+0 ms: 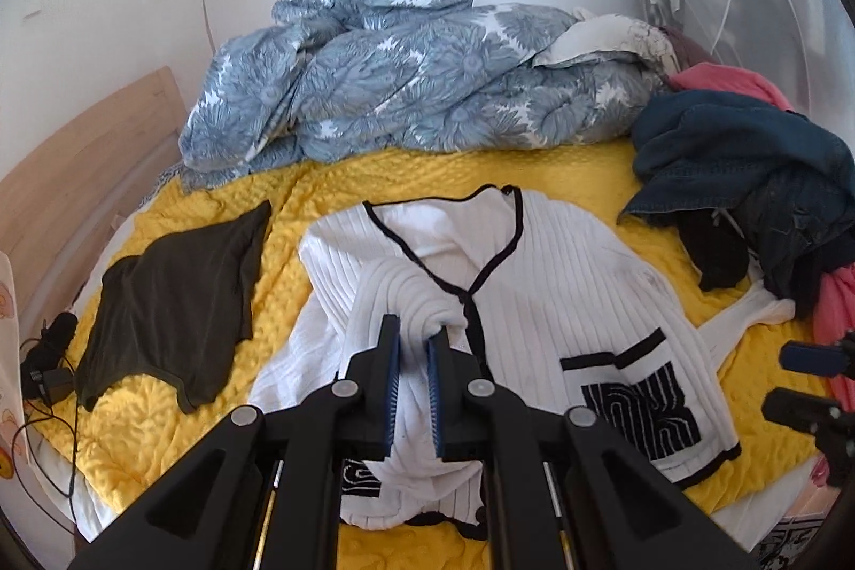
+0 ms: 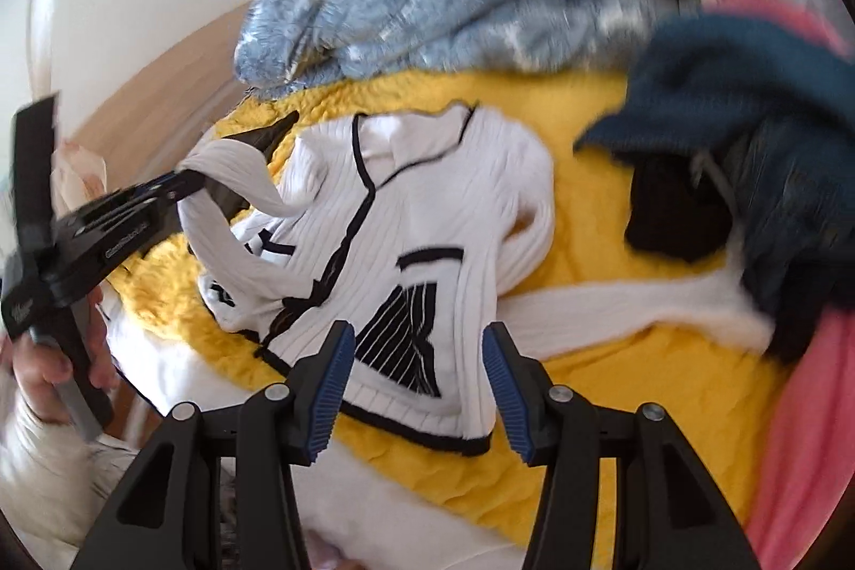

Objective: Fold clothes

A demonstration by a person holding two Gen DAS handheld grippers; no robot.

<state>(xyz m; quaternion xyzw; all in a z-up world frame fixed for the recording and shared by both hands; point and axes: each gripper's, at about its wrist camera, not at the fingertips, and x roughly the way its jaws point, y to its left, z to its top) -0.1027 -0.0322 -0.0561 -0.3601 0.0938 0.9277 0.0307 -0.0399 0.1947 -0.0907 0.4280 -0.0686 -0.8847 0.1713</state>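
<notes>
Left gripper [image 1: 412, 345] clamped cardigan [image 1: 561, 271] sleeve [image 1: 406, 297] | right gripper [image 2: 417, 356] fingers apart, empty | knit soft, limp; grip cuffs, hem.

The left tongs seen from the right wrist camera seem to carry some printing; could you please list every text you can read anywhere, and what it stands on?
Nothing can be read for certain.
Left tongs: a white line of print along the arm, too small and blurred to read.
Left tongs' handle end: a white logo, blurred, unreadable.
Cardigan: black striped pocket patches, a pattern, not letters.
No other text in either view.
</notes>
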